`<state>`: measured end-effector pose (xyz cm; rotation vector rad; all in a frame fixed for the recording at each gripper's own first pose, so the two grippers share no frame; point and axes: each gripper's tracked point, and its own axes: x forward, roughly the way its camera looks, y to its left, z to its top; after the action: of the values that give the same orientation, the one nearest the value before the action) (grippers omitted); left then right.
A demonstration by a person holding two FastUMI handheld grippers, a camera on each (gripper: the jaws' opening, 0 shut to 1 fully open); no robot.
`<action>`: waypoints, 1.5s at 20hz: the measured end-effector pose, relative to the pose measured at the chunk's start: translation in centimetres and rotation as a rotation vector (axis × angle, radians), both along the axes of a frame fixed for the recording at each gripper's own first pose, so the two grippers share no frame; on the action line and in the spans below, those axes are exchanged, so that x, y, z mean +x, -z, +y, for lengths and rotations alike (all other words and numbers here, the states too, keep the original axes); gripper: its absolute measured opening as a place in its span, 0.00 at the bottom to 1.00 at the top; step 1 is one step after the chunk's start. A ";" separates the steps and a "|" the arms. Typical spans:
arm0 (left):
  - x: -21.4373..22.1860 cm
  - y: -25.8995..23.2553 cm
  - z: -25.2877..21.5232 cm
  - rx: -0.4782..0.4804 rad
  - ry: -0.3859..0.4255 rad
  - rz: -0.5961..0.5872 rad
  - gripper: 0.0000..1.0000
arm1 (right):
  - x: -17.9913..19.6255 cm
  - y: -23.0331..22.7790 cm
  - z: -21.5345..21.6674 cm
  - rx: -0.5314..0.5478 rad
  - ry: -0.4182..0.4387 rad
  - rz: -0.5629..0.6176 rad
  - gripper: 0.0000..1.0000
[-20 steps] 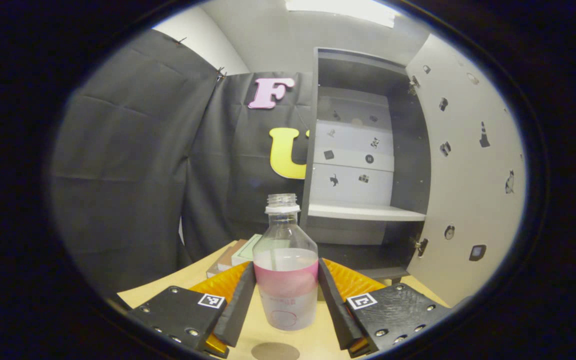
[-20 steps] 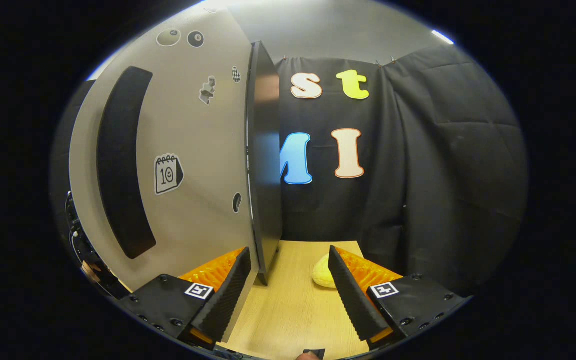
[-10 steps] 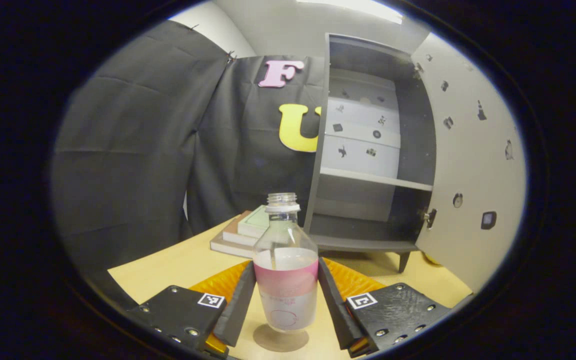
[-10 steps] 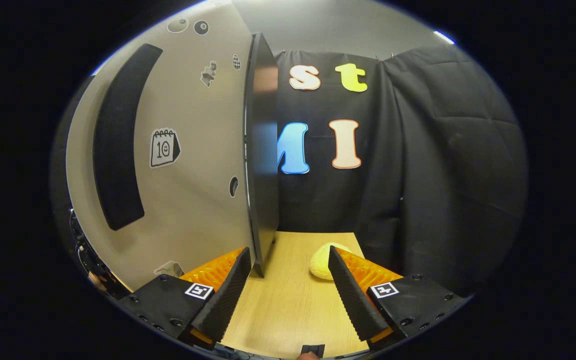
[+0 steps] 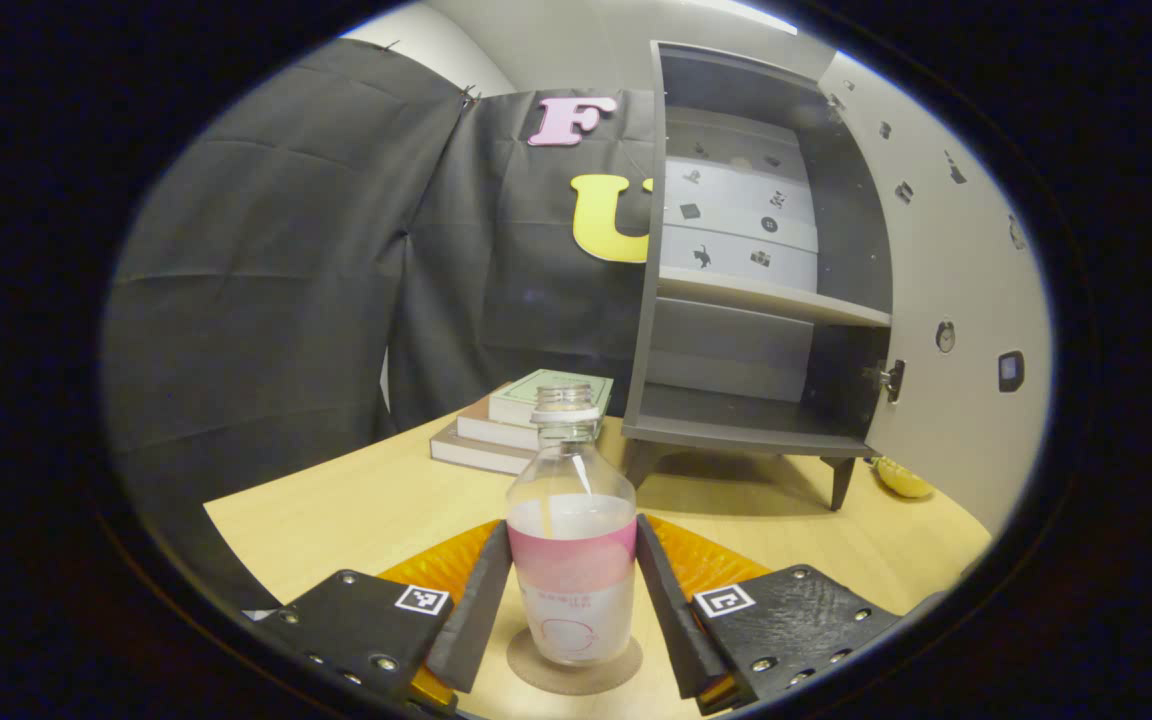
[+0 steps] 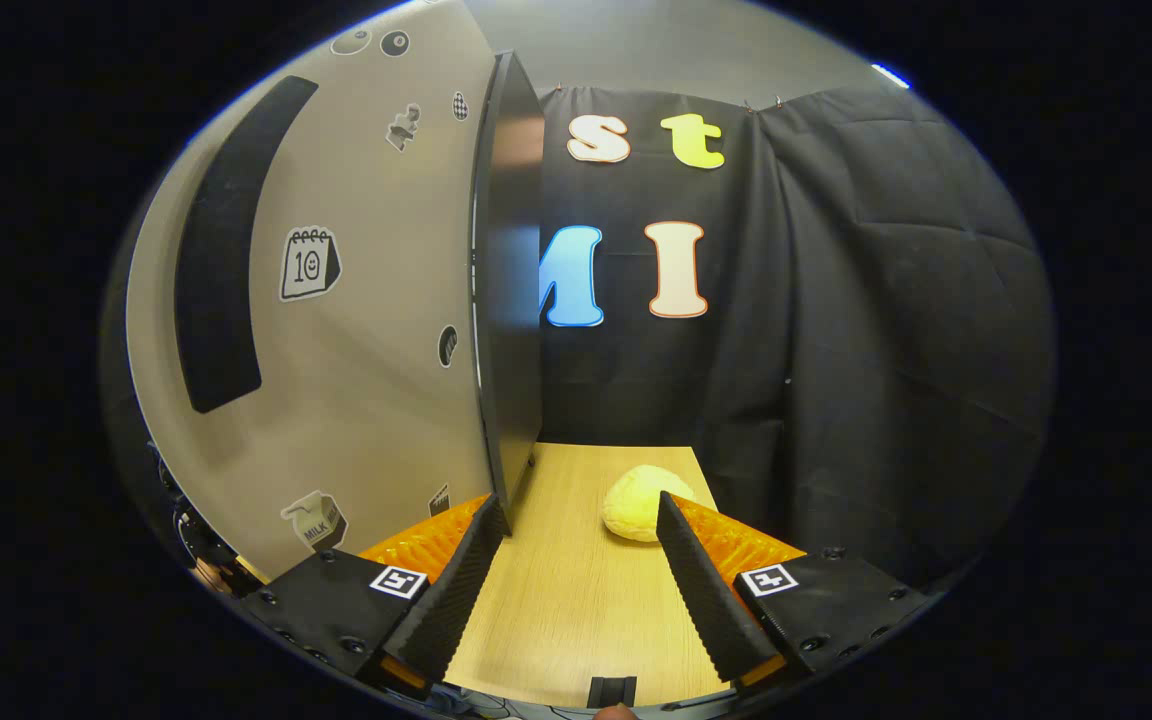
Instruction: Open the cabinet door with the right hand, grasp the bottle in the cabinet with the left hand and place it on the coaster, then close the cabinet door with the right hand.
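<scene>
In the left gripper view, a clear uncapped bottle (image 5: 571,560) with a pink label and some liquid stands upright between my left gripper's (image 5: 573,600) fingers, which press on both its sides. Its base sits on or just above a round brown coaster (image 5: 536,675) on the wooden table. The dark cabinet (image 5: 736,430) stands open behind, its pale door (image 5: 956,300) swung out to the right. In the right gripper view, my right gripper (image 6: 576,590) is open and holds nothing. Its left finger (image 6: 446,590) is close to the lower corner of the door edge (image 6: 508,300). The door's black handle (image 6: 221,250) is on its outer face.
A stack of books (image 5: 526,420) lies left of the cabinet. A yellow rounded object (image 6: 641,500) rests on the table just beyond my right finger, also seen by the cabinet's leg as the yellow object (image 5: 901,480). Black cloth walls close in the table.
The left gripper has come down with the bottle, and the coaster now lies right under its base. The right gripper has drawn slightly lower and back along the door edge, still open.
</scene>
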<state>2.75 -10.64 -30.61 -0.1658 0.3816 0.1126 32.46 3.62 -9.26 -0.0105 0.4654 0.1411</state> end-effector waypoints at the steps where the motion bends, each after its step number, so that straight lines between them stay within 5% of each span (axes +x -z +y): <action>1: -0.1 0.2 -0.2 0.004 0.000 0.003 0.71 | 0.0 -0.1 0.0 0.001 0.000 0.003 0.98; 18: -3.2 0.6 -0.8 0.088 0.003 0.057 0.77 | -0.1 -0.3 1.0 0.008 -0.050 -0.004 0.93; 20: -3.4 0.1 -1.0 0.093 0.008 0.063 0.75 | -0.1 -0.4 1.0 0.021 -0.050 -0.010 0.98; 30: -3.6 -8.2 -0.8 0.147 0.004 0.002 0.77 | 0.2 -1.6 0.9 0.075 -0.078 -0.043 0.93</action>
<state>-0.84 -11.46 -22.45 -0.0200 0.3745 0.1360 32.70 4.53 -7.66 0.0421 0.4168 0.2343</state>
